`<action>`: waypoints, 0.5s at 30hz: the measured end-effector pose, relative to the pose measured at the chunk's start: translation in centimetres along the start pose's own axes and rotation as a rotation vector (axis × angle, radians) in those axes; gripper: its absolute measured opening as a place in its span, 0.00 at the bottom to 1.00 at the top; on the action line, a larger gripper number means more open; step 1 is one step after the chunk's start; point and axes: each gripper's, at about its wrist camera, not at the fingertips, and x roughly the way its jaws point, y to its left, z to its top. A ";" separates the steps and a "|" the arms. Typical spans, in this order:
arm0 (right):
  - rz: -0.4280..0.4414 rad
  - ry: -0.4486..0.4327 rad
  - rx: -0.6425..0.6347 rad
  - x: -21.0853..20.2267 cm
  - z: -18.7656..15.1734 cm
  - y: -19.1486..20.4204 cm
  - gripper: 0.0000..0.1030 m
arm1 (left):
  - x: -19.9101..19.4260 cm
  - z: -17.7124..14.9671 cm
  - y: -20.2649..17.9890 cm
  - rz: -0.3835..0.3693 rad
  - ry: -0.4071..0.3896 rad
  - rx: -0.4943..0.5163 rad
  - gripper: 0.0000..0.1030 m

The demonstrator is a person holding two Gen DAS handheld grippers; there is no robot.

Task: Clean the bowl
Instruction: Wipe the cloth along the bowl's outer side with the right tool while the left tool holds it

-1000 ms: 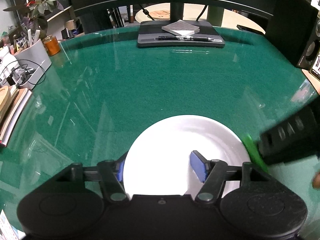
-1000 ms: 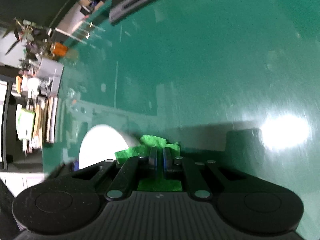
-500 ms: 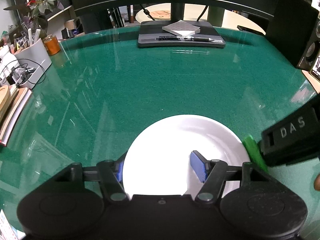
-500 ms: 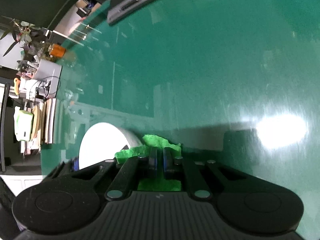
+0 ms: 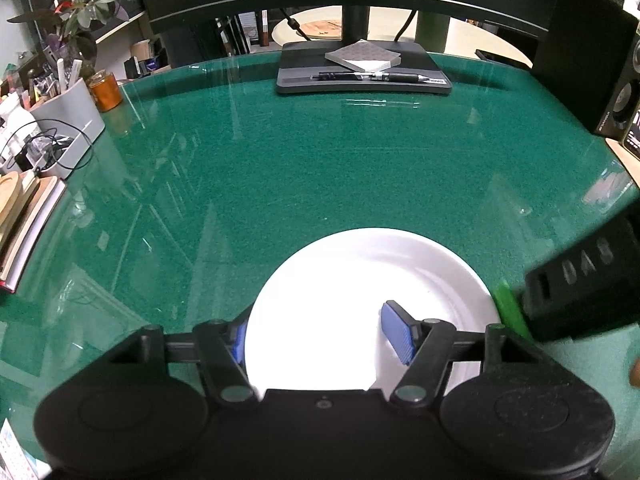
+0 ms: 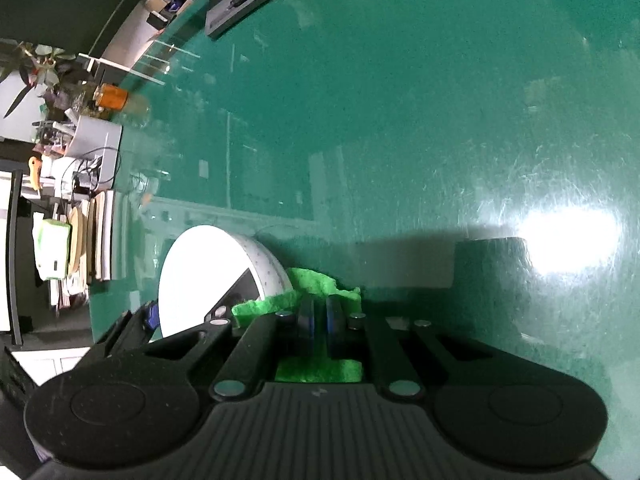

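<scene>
While left gripper [image 5: 320, 330] seemingly grips bowl [image 5: 360, 280], right gripper [image 6: 319, 314] pinching cloth [image 6: 304, 292]

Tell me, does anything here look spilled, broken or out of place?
Nothing stands out. The white bowl sits upright and looks clean and whole, the green cloth is pinched in the right gripper beside it, and the green table shows only glare, no spill.

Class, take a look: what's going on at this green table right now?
A person is working two handheld tongs over a white bowl on the green table. The left tongs straddle the bowl's near rim, one finger outside, one inside. The right tongs are shut on a green cloth just beside the bowl, not yet inside it.
</scene>
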 end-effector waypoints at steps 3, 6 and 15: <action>0.006 -0.029 -0.001 0.0 0.7 0.3 0.07 | 0.0 0.0 0.0 -0.001 0.001 0.002 0.62; -0.012 -0.022 -0.022 -0.2 0.2 0.6 0.07 | -0.1 0.0 0.0 0.002 -0.001 0.002 0.63; 0.005 -0.026 0.021 -0.2 0.7 0.3 0.07 | -0.2 -0.1 0.0 0.003 -0.001 0.005 0.63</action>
